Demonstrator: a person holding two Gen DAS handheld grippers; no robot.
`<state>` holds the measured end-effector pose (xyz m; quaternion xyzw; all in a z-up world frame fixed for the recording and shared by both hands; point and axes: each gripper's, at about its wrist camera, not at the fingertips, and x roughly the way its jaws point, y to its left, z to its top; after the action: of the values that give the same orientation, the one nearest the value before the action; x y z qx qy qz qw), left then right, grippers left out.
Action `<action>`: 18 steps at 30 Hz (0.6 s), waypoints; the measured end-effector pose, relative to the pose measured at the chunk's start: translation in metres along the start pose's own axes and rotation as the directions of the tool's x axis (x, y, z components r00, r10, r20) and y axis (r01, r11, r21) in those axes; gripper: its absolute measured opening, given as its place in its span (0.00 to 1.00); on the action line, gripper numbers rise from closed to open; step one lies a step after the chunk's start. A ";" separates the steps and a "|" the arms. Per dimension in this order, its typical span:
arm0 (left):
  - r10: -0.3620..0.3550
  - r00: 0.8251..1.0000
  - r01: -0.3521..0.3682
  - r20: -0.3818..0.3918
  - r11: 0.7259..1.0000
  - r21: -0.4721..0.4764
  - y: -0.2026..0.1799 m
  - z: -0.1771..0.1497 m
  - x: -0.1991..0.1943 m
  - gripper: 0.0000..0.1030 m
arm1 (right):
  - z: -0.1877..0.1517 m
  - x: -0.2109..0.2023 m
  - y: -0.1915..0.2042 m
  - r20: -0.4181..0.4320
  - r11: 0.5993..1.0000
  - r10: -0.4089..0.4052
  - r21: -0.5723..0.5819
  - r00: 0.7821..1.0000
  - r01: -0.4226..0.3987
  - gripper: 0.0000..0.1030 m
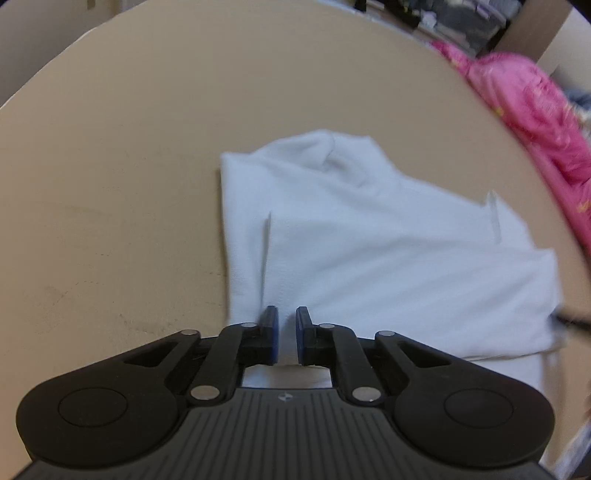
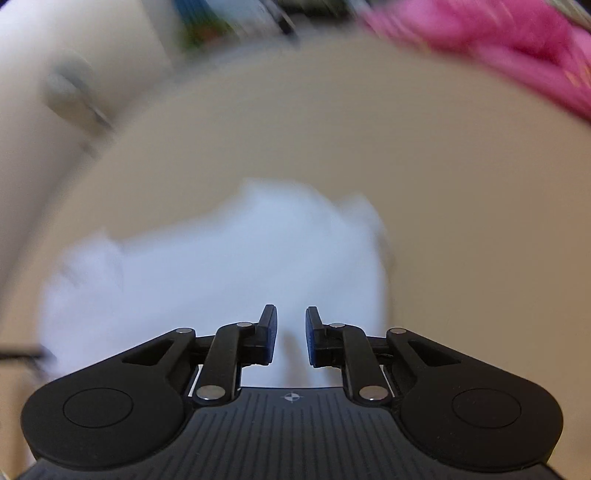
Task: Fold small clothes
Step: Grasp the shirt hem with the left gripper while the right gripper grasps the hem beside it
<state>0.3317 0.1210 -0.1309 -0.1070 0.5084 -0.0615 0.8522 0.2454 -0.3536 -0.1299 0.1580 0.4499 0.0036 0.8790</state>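
Observation:
A white garment [image 1: 369,240] lies partly folded on the tan table [image 1: 129,166]. My left gripper [image 1: 287,325] hovers over the garment's near left edge, its jaws slightly apart with nothing between them. In the blurred right wrist view the same white garment [image 2: 221,266] lies ahead. My right gripper [image 2: 291,325] is over its near right part, jaws slightly apart and empty. The blue pads [image 2: 271,332] show on the fingers.
A pile of pink clothes [image 1: 528,110] sits at the table's far right edge and also shows in the right wrist view [image 2: 498,40]. Cluttered shelves and bins [image 1: 461,18] stand behind the table. A wall [image 2: 55,110] is at the left.

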 end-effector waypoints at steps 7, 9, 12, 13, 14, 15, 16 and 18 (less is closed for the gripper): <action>0.092 0.996 -0.092 0.002 0.994 0.052 -0.010 -0.028 -0.014 0.17 | -0.035 -0.045 -0.051 0.056 0.952 -0.079 0.299 0.995 0.059 0.09; 0.130 0.989 -0.135 0.073 0.988 0.072 -0.018 -0.033 -0.048 0.17 | -0.055 -0.083 -0.033 0.127 0.963 -0.176 0.230 0.976 0.143 0.22; 0.109 0.982 -0.127 0.152 0.985 0.118 -0.026 -0.060 -0.100 0.18 | -0.086 -0.128 -0.029 0.183 0.977 -0.135 0.191 0.974 0.100 0.31; 0.110 0.981 -0.132 0.160 0.982 0.134 -0.028 -0.073 -0.112 0.20 | -0.098 -0.140 -0.032 0.192 0.979 -0.121 0.186 0.974 0.085 0.31; 0.113 0.980 -0.137 0.161 0.979 0.149 -0.029 -0.089 -0.123 0.21 | -0.110 -0.152 -0.032 0.198 0.981 -0.111 0.180 0.974 0.075 0.34; 0.118 0.981 -0.143 0.153 0.976 0.162 -0.029 -0.105 -0.131 0.23 | -0.127 -0.164 -0.033 0.201 0.983 -0.102 0.173 0.974 0.067 0.35; 0.124 0.982 -0.147 0.142 0.974 0.171 -0.031 -0.121 -0.136 0.26 | -0.142 -0.172 -0.033 0.197 0.984 -0.093 0.170 0.976 0.059 0.35; 0.130 0.986 -0.148 0.109 0.973 0.178 -0.028 -0.159 -0.141 0.26 | -0.150 -0.189 -0.044 0.172 0.984 -0.061 0.175 0.983 0.030 0.35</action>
<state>0.1243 0.1045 -0.0767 0.0059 0.4648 -0.0438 0.8843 0.0083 -0.3824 -0.0742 0.2224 0.3725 -0.0693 0.8983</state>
